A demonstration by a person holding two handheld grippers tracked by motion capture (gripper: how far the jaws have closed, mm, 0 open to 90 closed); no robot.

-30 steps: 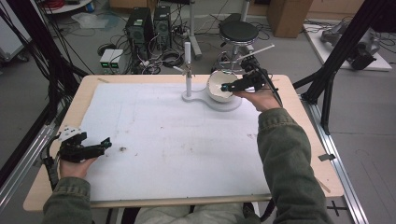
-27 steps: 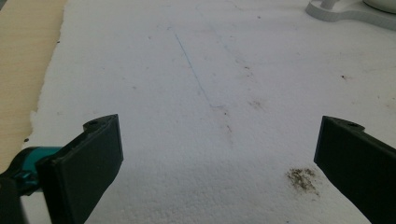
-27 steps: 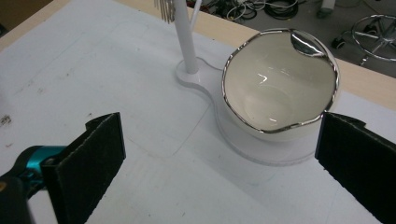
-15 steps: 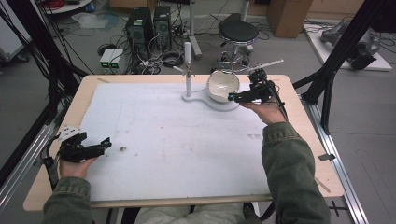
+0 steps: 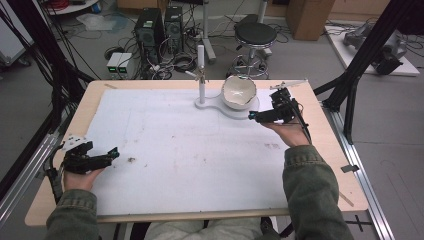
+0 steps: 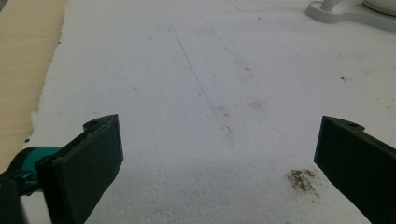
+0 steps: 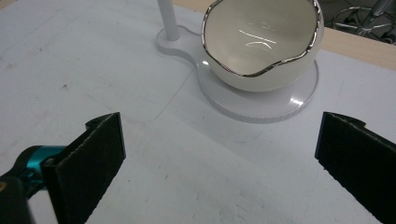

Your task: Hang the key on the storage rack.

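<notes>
My left gripper (image 5: 107, 154) rests near the front left corner of the tabletop (image 5: 325, 140), jaws spread wide with nothing between them; its own view has bare white foam sheet (image 6: 196, 84) ahead and a small brown smudge (image 6: 302, 179) just inside the jaw on that view's right. My right gripper (image 5: 255, 116) sits towards the back right of the tabletop, jaws likewise wide apart and empty, aimed at the white bowl (image 7: 261, 39) just beyond them. The bowl has a wavy metallic rim and looks empty; it stands on the round disc of a white stand (image 7: 261, 100), whose thin upright post (image 5: 201, 75) rises near the middle of the back edge, with the bowl to the right of the post. I judge the step in hand to be the approach for a grasp on the bowl, not yet made, since the jaws are near it but apart from it. The next move calls for easing forward until the bowl wall or rim lies between the jaws, then closing gently; glazed ceramic on a smooth disc may slip or skate. The foam sheet covers most of the wooden tabletop and is faintly stained and scored. Beyond the back edge: a grey floor, tangled cables (image 5: 175, 62), computer towers (image 5: 160, 25), a round black stool (image 5: 256, 34), black frame struts (image 5: 360, 65).
</notes>
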